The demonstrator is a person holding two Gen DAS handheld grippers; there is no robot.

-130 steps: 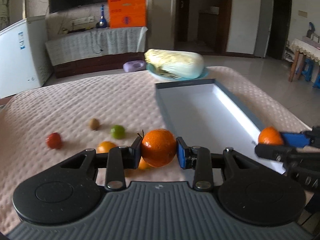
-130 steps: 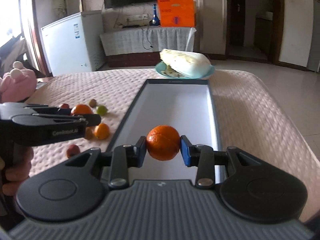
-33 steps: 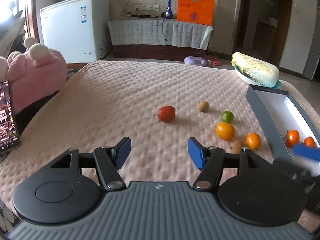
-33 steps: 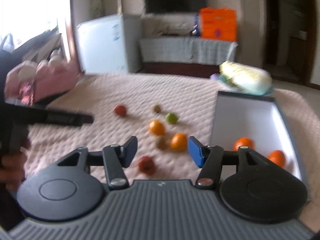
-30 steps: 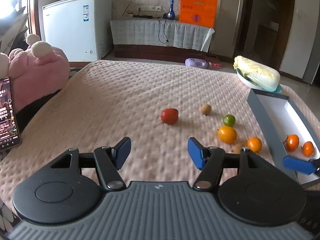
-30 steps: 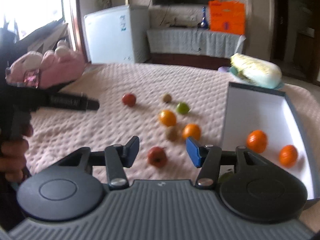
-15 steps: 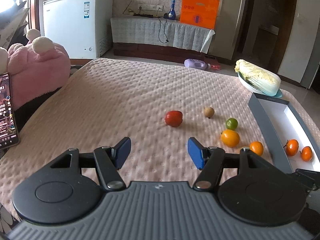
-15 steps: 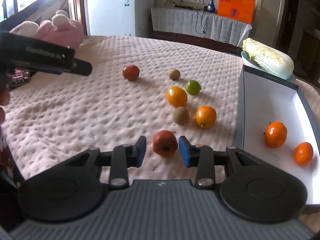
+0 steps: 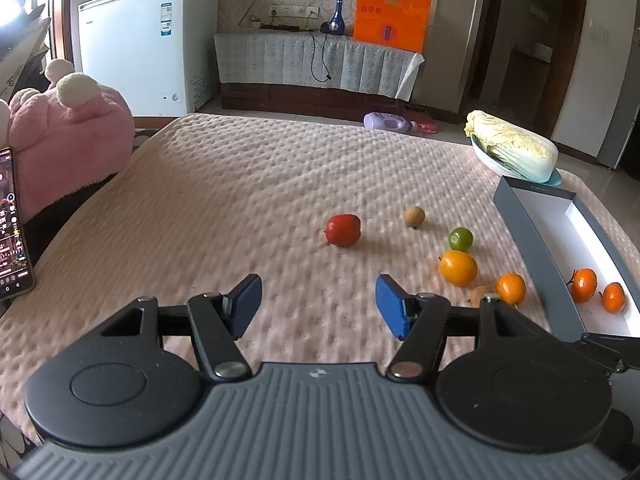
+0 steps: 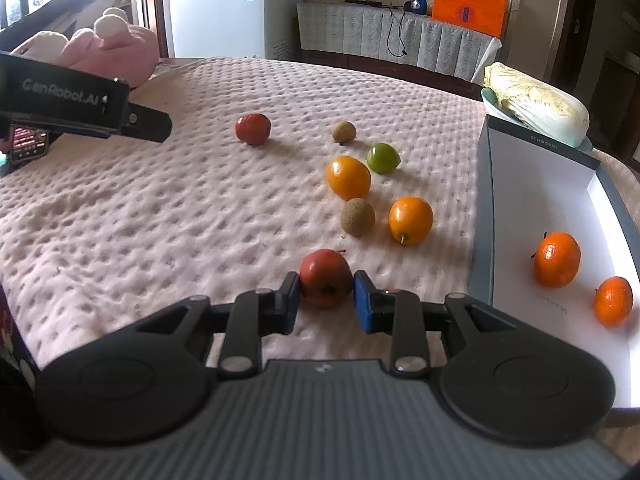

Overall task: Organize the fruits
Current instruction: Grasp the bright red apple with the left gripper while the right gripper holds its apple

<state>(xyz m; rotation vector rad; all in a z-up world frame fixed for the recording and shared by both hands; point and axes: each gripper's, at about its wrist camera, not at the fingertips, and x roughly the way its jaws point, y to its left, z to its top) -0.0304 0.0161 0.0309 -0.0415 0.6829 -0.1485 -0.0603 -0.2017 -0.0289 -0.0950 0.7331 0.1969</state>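
My right gripper (image 10: pixel 326 296) is closing on a red fruit (image 10: pixel 325 278) that rests on the pink quilt, both blue pads pressing its sides. Just beyond it lie a brown fruit (image 10: pixel 357 217), two orange fruits (image 10: pixel 411 220) (image 10: pixel 348 177), a green one (image 10: pixel 383 157), another brown one (image 10: pixel 343 131) and a second red fruit (image 10: pixel 253 129). To the right, the grey box (image 10: pixel 482 208) holds two mandarins (image 10: pixel 557 259) (image 10: pixel 613 301). My left gripper (image 9: pixel 318 306) hovers open over bare quilt, short of the far red fruit (image 9: pixel 343 230).
A cabbage (image 9: pixel 512 150) on a blue plate sits past the box's far end. A pink plush toy (image 9: pixel 68 136) and a phone (image 9: pixel 12 224) are at the quilt's left edge. A white freezer (image 9: pixel 148 44) and a covered bench stand behind.
My right gripper came down around the near red fruit and its jaws closed from wide apart onto it. The left gripper stayed open and held almost still.
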